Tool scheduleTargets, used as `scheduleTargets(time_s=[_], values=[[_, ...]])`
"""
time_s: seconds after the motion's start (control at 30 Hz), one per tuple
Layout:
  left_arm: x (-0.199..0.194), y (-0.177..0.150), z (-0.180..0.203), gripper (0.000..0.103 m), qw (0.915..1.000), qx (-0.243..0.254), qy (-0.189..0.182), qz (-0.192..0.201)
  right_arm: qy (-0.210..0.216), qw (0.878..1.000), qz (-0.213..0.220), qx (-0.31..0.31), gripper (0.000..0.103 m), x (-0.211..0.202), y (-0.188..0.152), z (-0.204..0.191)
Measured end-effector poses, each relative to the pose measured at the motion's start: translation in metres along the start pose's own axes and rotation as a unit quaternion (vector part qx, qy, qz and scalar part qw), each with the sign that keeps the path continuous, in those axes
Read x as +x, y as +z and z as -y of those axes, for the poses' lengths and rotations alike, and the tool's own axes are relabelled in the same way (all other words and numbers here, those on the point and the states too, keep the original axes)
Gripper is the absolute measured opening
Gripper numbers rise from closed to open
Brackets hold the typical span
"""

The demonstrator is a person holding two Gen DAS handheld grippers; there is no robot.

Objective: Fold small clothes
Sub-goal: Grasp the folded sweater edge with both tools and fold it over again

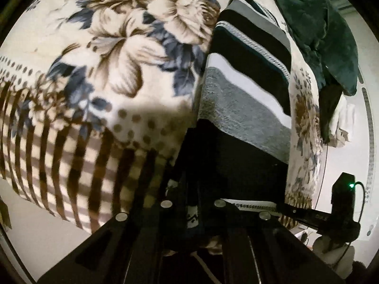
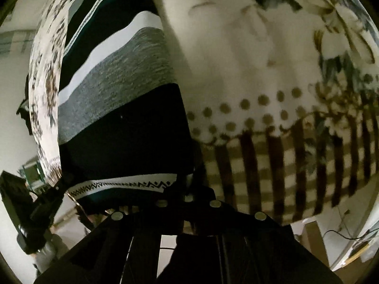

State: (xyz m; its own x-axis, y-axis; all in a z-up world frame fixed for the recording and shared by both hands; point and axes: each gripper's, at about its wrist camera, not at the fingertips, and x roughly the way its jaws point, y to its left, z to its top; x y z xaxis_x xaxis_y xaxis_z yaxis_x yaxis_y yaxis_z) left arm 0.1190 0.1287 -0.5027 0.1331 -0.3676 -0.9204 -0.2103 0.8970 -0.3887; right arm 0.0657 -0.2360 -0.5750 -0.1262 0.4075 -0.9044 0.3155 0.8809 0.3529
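A small striped garment [image 1: 246, 94] in black, white and grey, with a patterned white waistband [image 2: 123, 185], lies on a floral blanket [image 1: 106, 54]. My left gripper [image 1: 193, 213] is shut on the garment's near left corner at the waistband. My right gripper [image 2: 187, 196] is shut on the near right corner of the same hem. The garment [image 2: 118, 90] stretches away from both grippers across the blanket [image 2: 248, 59]. The right gripper also shows in the left wrist view [image 1: 315, 215], and the left gripper shows in the right wrist view [image 2: 42, 203].
A dark green plush cloth [image 1: 317, 28] lies at the far right of the blanket. The blanket's striped border [image 1: 71, 165] hangs over the near edge. White floor [image 1: 341, 142] lies to the right. A cardboard box [image 2: 312, 239] stands low right.
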Motion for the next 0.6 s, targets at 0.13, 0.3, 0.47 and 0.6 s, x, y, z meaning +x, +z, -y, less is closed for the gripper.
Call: scheduleTargets(time_s=[0.13,0.3,0.47,0.6], values=[[0.033,-0.013,-0.024,0.004,0.9994,-0.015,0.01,-0.031,-0.023,1.0,-0.014,0.002,0.005,0.023,-0.001,-0.003],[0.049,-0.009,-0.034,0.012,0.997,-0.041,-0.032,-0.056,0.015,0.998,-0.048,0.026,0.013,0.046,0.013,0.006],[0.035,-0.013,-0.04,0.066,0.9948,-0.043,-0.082,-0.043,0.093,0.994,-0.049,0.038,0.062,0.033,0.009,0.029],[0.058,-0.015,-0.041,0.066,0.9906,-0.04,-0.109,-0.073,0.132,0.988,-0.062,0.042,0.063,0.047,0.009,0.041]])
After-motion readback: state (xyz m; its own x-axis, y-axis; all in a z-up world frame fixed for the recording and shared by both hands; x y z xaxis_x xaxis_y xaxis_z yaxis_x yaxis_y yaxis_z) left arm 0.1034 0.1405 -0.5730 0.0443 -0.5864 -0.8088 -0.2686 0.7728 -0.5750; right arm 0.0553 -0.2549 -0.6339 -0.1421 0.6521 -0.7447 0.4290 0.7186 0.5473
